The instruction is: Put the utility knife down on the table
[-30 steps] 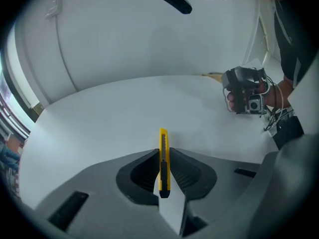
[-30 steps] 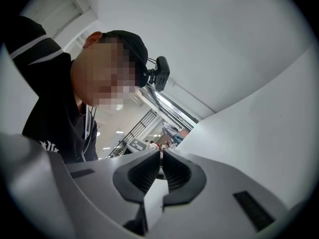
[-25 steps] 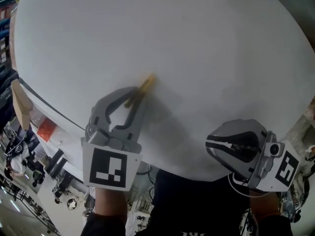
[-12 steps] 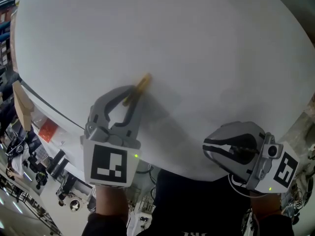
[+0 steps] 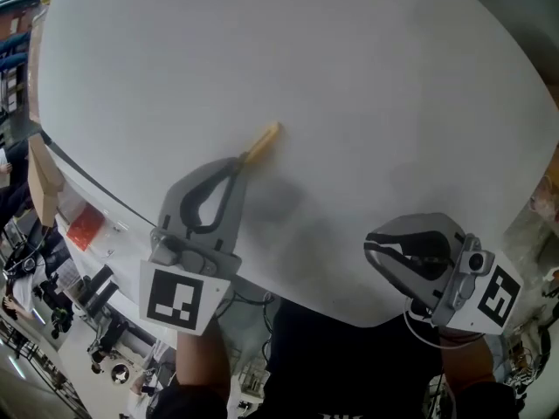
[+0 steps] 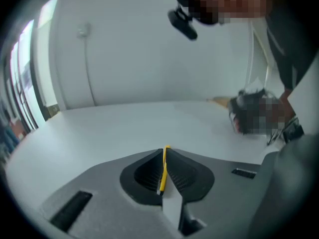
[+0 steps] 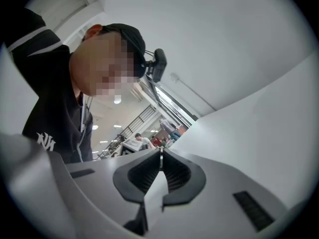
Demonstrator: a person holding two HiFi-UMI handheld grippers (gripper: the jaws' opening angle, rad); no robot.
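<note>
My grey left gripper was clamped on the slim yellow utility knife over the round white table, my right gripper pinched together, empty — letting go before the knife touched down could have bounced it off the near edge

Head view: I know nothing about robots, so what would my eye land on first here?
The slim yellow utility knife stands out against the big white table, pinched in the shut jaws of the left hand-held gripper near the table's middle. The right hand-held gripper is at the table's near edge, lower right, shut on nothing. Both carry cubes with black-and-white square markers.
</note>
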